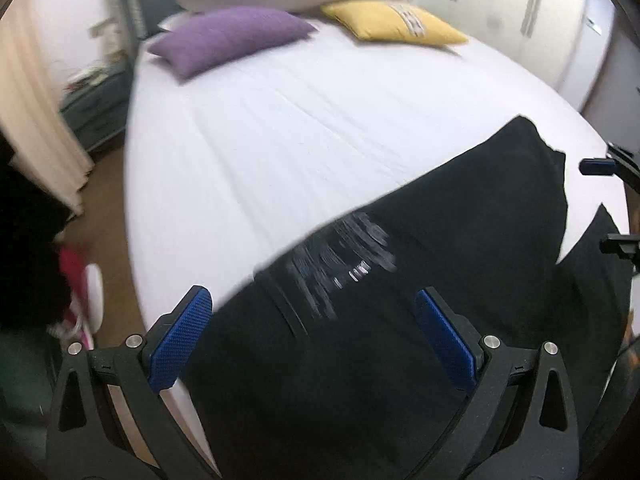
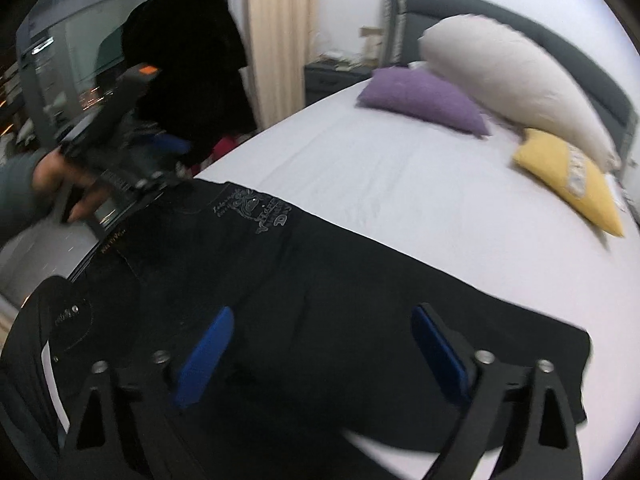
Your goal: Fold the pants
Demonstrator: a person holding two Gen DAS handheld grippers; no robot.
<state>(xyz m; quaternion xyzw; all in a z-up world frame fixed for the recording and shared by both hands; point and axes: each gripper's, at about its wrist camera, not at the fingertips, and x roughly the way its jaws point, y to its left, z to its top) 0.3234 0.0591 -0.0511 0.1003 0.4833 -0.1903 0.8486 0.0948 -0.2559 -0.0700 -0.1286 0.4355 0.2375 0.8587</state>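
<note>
Left wrist view: both tongs wide over the pants

Left wrist view first. My left tongs stand wide apart, nothing between the pads, hovering over the waist end of the black pants, which lie flat across the near edge of the bed. At the right rim of that view, my right tongs show only as two blue tips.

In the right wrist view, my right tongs are also spread and empty above the leg end. To fold well, I judge each pair should come down on a near corner, pinch both layers of cloth, then lift and carry together so the edges meet square.

Motion blur smears the white print near the waistband. My left hand is blurred too. The hem corner under my right tongs is dark and hard to read.
</note>
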